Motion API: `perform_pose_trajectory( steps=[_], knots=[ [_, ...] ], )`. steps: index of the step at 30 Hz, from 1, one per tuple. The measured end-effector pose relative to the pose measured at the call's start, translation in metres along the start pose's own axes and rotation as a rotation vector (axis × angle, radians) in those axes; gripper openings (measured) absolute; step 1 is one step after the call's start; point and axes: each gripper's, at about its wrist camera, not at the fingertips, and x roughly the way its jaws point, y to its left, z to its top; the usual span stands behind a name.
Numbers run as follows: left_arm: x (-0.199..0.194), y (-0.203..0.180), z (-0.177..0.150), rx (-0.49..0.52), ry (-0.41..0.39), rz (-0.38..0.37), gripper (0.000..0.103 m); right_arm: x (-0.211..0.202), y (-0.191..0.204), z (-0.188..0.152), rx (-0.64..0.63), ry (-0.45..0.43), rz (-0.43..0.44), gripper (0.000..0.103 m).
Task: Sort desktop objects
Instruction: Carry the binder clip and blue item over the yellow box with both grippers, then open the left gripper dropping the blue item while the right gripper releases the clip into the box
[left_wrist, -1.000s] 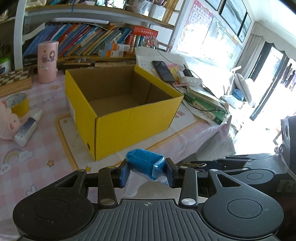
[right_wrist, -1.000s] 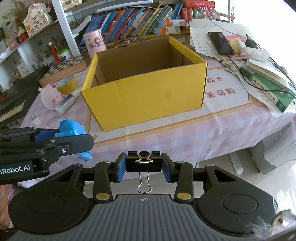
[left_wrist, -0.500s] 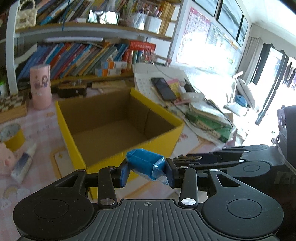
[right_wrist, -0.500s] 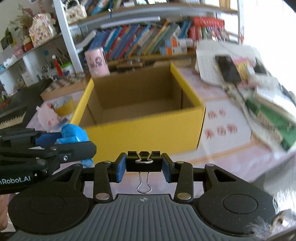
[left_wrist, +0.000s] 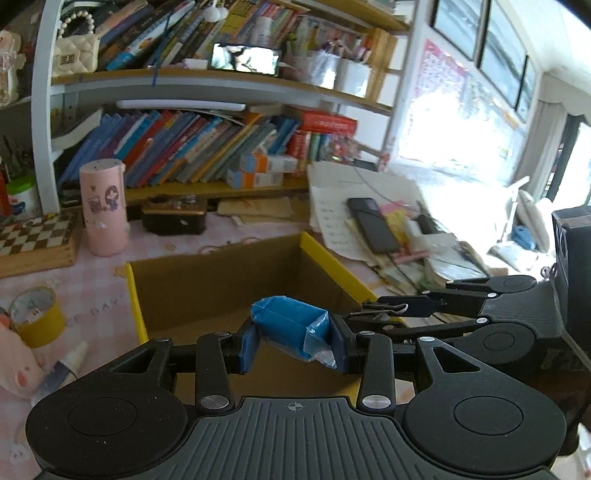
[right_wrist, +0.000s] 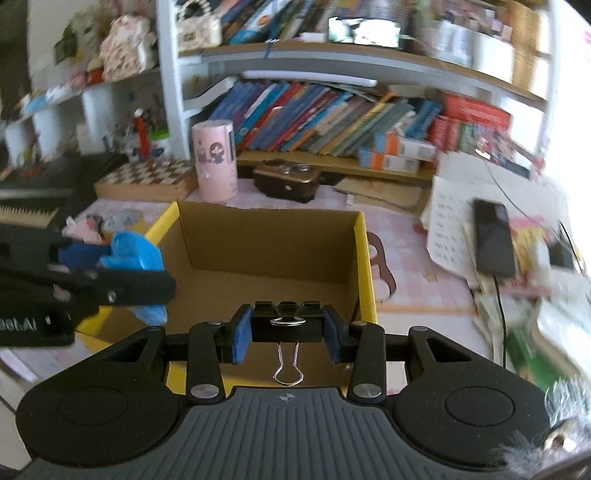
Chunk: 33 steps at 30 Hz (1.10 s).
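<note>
An open yellow cardboard box (left_wrist: 218, 284) (right_wrist: 365, 266) stands on the pink table; the part of its inside that I can see is empty. My left gripper (left_wrist: 291, 341) is shut on a blue packet (left_wrist: 288, 323) and holds it over the box's near edge; the packet also shows in the right wrist view (right_wrist: 135, 254). My right gripper (right_wrist: 288, 326) is shut on a black binder clip (right_wrist: 286, 319) above the box's near right part. The clip also shows in the left wrist view (left_wrist: 384, 306), to the right of the packet.
A pink cylinder (right_wrist: 216, 160), a chessboard box (right_wrist: 147, 179) and a dark brown case (right_wrist: 286, 179) stand behind the box. A yellow tape roll (left_wrist: 37, 317), a pink plush (left_wrist: 16, 363) and a glue bottle (left_wrist: 61, 369) lie left. Papers with a phone (right_wrist: 493, 238) lie right.
Both grippers have moved forward and up, from in front of the box to over its near edge, each still holding its object. The box now sits directly below them.
</note>
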Motion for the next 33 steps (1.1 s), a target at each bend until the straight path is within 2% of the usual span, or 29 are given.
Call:
perform_pose_trajectory(
  steps=[4,7,14,20,25,33],
  knots=[
    [0.024,0.007,0.010,0.017,0.016,0.064,0.039,0.031,-0.007,0.015,-0.140,0.042,0.038,0.037],
    [0.045,0.015,0.015,0.029,0.056,0.103,0.039,0.058,-0.005,0.023,-0.275,0.092,0.073,0.037],
    [0.093,0.032,0.021,0.069,0.167,0.160,0.039,0.118,0.005,0.032,-0.583,0.198,0.132,0.037],
    [0.122,0.042,0.023,0.107,0.258,0.189,0.039,0.153,0.014,0.028,-0.805,0.269,0.162,0.038],
    [0.138,0.043,0.019,0.136,0.341,0.196,0.039,0.166,0.018,0.021,-0.932,0.297,0.184,0.038],
    [0.148,0.043,0.019,0.137,0.383,0.200,0.039,0.168,0.017,0.021,-0.948,0.346,0.223,0.038]
  ],
)
